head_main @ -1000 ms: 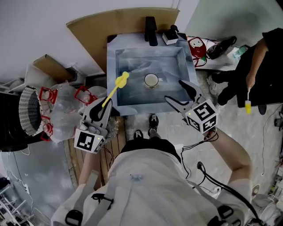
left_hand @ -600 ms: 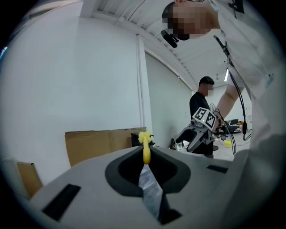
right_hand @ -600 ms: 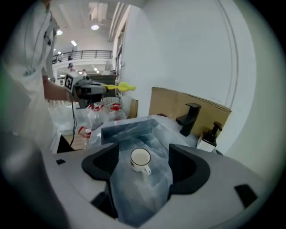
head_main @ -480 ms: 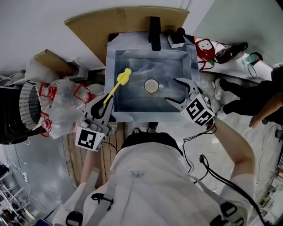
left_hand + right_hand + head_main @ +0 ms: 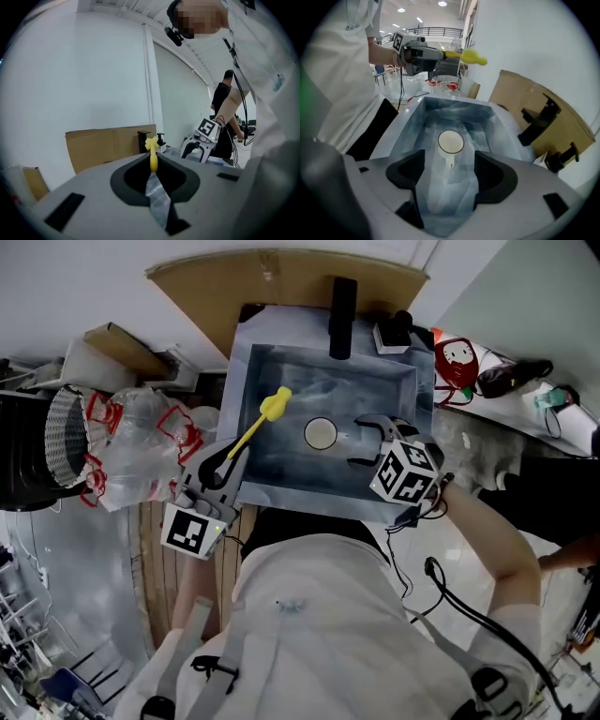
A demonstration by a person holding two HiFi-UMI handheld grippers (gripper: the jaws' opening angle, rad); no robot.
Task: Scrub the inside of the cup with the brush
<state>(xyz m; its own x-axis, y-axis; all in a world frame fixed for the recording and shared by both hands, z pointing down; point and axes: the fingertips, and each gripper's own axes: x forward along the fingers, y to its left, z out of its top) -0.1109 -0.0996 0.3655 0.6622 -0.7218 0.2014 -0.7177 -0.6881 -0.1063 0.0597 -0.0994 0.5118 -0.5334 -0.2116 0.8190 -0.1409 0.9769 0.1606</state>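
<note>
A white cup (image 5: 321, 434) (image 5: 450, 142) stands upright on the floor of the blue-grey sink (image 5: 281, 479), its handle turned toward my right gripper. My right gripper (image 5: 366, 444) (image 5: 449, 171) hangs open over the sink's right part, a short way from the cup, nothing between its jaws. My left gripper (image 5: 222, 465) (image 5: 151, 169) is shut on the handle of a yellow brush (image 5: 265, 416) (image 5: 152, 152) (image 5: 469, 56). The brush head reaches over the sink's left part, left of the cup and above it.
A black faucet (image 5: 342, 304) rises at the sink's far rim, with a brown board (image 5: 281, 276) behind it. Clear bags with red handles (image 5: 141, 451) and a woven basket (image 5: 62, 437) lie left. A counter with a red-and-white thing (image 5: 456, 360) runs right.
My right gripper has moved left and forward, over the sink's rim toward the cup. The brush in my left gripper has shifted a little right. The head view has turned somewhat.
</note>
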